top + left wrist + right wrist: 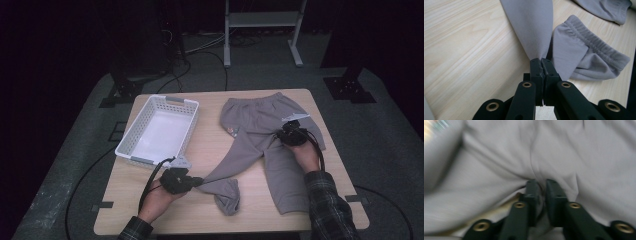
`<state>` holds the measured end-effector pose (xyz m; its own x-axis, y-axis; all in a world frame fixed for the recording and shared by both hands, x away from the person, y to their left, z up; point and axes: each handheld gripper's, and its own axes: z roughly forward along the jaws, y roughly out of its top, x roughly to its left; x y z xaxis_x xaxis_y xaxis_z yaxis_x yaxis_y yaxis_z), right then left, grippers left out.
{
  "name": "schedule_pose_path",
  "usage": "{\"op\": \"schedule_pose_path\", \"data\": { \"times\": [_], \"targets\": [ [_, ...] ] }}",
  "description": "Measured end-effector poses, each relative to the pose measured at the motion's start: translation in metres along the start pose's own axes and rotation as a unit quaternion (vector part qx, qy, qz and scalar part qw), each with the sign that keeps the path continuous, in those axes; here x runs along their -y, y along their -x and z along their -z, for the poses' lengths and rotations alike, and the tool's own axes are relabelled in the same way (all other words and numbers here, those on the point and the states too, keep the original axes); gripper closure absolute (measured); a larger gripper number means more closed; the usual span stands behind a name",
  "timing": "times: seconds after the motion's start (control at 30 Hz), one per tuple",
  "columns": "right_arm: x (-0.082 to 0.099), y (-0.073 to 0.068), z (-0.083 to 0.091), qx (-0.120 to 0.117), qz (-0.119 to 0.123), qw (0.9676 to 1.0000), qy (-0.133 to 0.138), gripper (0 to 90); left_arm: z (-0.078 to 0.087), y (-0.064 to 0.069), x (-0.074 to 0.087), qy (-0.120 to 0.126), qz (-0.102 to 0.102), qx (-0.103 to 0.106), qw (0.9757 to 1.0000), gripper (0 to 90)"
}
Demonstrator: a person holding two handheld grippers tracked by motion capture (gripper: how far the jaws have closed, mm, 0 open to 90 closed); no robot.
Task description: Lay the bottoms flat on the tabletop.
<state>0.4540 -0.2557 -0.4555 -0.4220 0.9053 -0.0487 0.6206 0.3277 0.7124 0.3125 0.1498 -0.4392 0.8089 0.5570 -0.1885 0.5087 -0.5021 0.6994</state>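
Folding the pants (260, 130) on the table (210, 150)

Left gripper (541, 61) pinches a leg; right gripper (541, 182) pinches the crotch; lift both evenly, keep cloth taut.

No text, label, brand or number can be read anywhere. The grey sweatpants (260, 135) bear a small orange-red mark (231, 131) near the waistband at their left hip in the high view, but it is too small to tell whether it holds letters or a logo. A blurred patch of colour sits at the top left of the right gripper view, also illegible.
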Motion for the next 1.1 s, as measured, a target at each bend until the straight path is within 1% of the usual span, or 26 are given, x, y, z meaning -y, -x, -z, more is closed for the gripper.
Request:
{"op": "schedule_pose_path", "data": {
  "times": [0.03,0.07,0.1,0.13,0.17,0.2,0.23,0.27,0.33,0.37,0.43,0.47,0.5,0.53,0.57,0.6,0.63,0.73,0.8,0.83,0.87,0.9,0.93,0.97,1.03,1.1],
  "targets": [
    [-0.003,-0.003,0.005,-0.005,-0.001,0.9999,0.014,71.5,-0.001,0.001,0.0,-0.001,-0.003,0.001,1.0,89.0],
    [-0.003,-0.003,0.005,-0.005,-0.001,0.9999,0.014,71.5,-0.001,0.001,0.0,-0.001,-0.003,0.001,1.0,89.0],
    [-0.007,-0.007,0.009,-0.019,-0.006,0.9994,0.029,69.9,-0.002,0.001,0.0,-0.002,-0.001,0.001,1.0,89.0],
    [-0.014,-0.017,0.013,-0.05,-0.002,0.9973,0.053,64.0,-0.003,0.001,0.0,-0.004,-0.001,0.003,1.0,89.0],
    [-0.014,-0.017,0.013,-0.05,-0.002,0.9973,0.053,64.0,-0.003,0.001,0.0,-0.004,-0.001,0.003,1.0,88.9],
    [-0.021,-0.028,0.011,-0.087,-0.002,0.9946,0.057,59.0,-0.004,0.001,0.0,-0.005,-0.001,0.003,1.0,89.0],
    [-0.021,-0.028,0.011,-0.087,-0.002,0.9946,0.057,59.0,-0.004,0.001,0.0,-0.005,-0.001,0.003,1.0,88.9],
    [-0.029,-0.044,0.003,-0.115,0.003,0.9922,0.048,56.8,-0.004,0.002,0.0,-0.005,-0.001,0.003,1.0,89.0],
    [-0.031,-0.049,0.0,-0.126,0.003,0.991,0.046,55.7,-0.004,0.002,0.0,-0.005,-0.002,0.003,1.0,89.0],
    [-0.034,-0.062,-0.009,-0.135,0.012,0.9903,0.032,54.8,-0.004,0.002,0.0,-0.005,-0.002,0.003,1.0,88.9],
    [-0.034,-0.069,-0.015,-0.135,0.017,0.9905,0.022,55.9,-0.005,0.002,0.0,-0.006,-0.002,0.005,1.0,88.9],
    [-0.034,-0.075,-0.022,-0.139,0.02,0.99,0.012,66.5,-0.006,0.002,0.0,-0.006,-0.002,0.006,1.0,89.0],
    [-0.034,-0.075,-0.022,-0.139,0.02,0.99,0.012,66.5,-0.006,0.002,0.0,-0.007,-0.002,0.007,0.9999,89.0],
    [-0.032,-0.08,-0.027,-0.126,0.035,0.9914,-0.005,80.9,-0.006,0.002,0.0,-0.007,-0.004,0.008,0.9999,88.9],
    [-0.032,-0.08,-0.027,-0.126,0.035,0.9914,-0.005,80.9,-0.006,0.002,0.0,-0.007,-0.004,0.008,0.9999,88.9],
    [-0.031,-0.083,-0.027,-0.136,0.043,0.9898,0.0,87.2,-0.006,0.003,0.0,-0.006,-0.005,0.01,0.9999,88.9],
    [-0.032,-0.086,-0.025,-0.138,0.057,0.9887,0.007,87.6,-0.006,0.003,0.0,-0.006,-0.005,0.01,0.9999,88.9],
    [-0.034,-0.092,-0.018,-0.156,0.075,0.9846,0.025,87.7,-0.006,0.003,-0.001,-0.008,-0.008,0.01,0.9999,88.9],
    [-0.037,-0.104,-0.009,-0.181,0.108,0.9766,0.044,87.5,-0.007,0.004,-0.001,-0.009,-0.006,0.011,0.9999,88.9],
    [-0.037,-0.104,-0.009,-0.181,0.108,0.9766,0.044,87.5,-0.007,0.004,-0.001,-0.009,-0.006,0.011,0.9999,88.9],
    [-0.037,-0.113,-0.009,-0.199,0.126,0.9711,0.038,87.1,-0.007,0.004,-0.001,-0.01,-0.007,0.012,0.9999,88.9],
    [-0.037,-0.113,-0.009,-0.199,0.126,0.9711,0.038,87.1,-0.007,0.004,-0.001,-0.01,-0.007,0.012,0.9999,88.9],
    [-0.033,-0.121,-0.014,-0.22,0.141,0.9651,0.017,84.3,-0.007,0.004,-0.001,-0.01,-0.007,0.012,0.9999,88.9],
    [-0.033,-0.121,-0.014,-0.22,0.141,0.9651,0.017,84.3,-0.007,0.004,-0.001,-0.009,-0.007,0.012,0.9999,88.9],
    [-0.03,-0.126,-0.021,-0.22,0.151,0.9638,-0.004,69.4,-0.007,0.004,-0.001,-0.008,-0.006,0.014,0.9999,88.9],
    [-0.03,-0.121,-0.014,-0.213,0.133,0.9679,0.005,60.2,-0.007,0.004,-0.001,-0.006,-0.004,0.014,0.9999,88.9]
  ]
}}
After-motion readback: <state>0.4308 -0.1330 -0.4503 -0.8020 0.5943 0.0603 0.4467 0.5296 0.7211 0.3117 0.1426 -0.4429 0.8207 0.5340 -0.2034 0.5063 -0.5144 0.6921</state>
